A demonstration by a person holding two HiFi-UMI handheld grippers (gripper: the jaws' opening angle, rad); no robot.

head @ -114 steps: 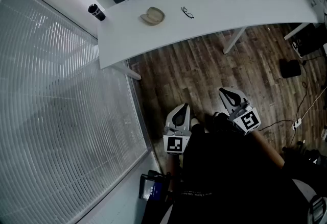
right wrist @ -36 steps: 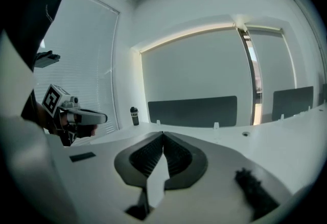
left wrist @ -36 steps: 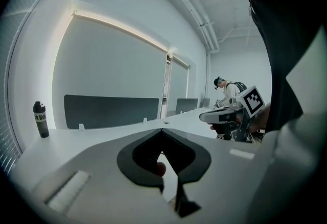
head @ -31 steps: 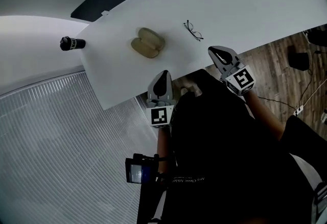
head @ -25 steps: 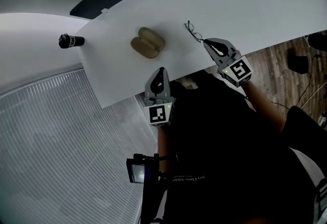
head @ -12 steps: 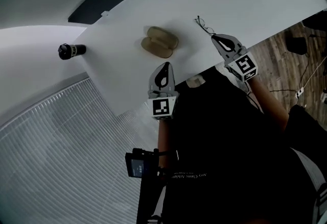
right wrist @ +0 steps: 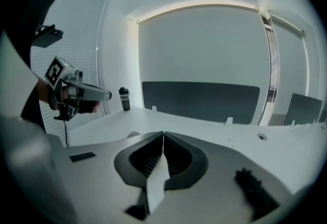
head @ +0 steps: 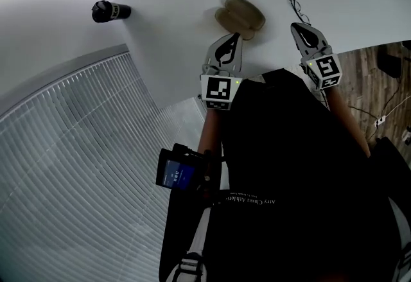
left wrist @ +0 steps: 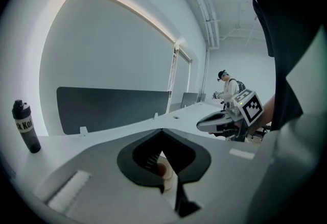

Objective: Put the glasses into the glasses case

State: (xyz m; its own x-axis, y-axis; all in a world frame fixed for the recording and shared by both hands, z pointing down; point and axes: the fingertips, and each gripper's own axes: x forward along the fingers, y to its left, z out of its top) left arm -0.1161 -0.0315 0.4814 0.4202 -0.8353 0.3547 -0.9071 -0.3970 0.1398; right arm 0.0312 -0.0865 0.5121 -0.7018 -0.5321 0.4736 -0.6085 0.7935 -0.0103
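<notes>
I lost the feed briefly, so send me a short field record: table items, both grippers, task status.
table: white, holds the items below
glasses case: tan, looks open, lying on the table
glasses: on the table, right of the glasses case, apart from it
bottle: black, upright, at the table's left end
left gripper: jaws together, empty, tips near the glasses case
right gripper: jaws together, empty, tips near the glasses
task status: glasses not yet in the glasses case
</notes>
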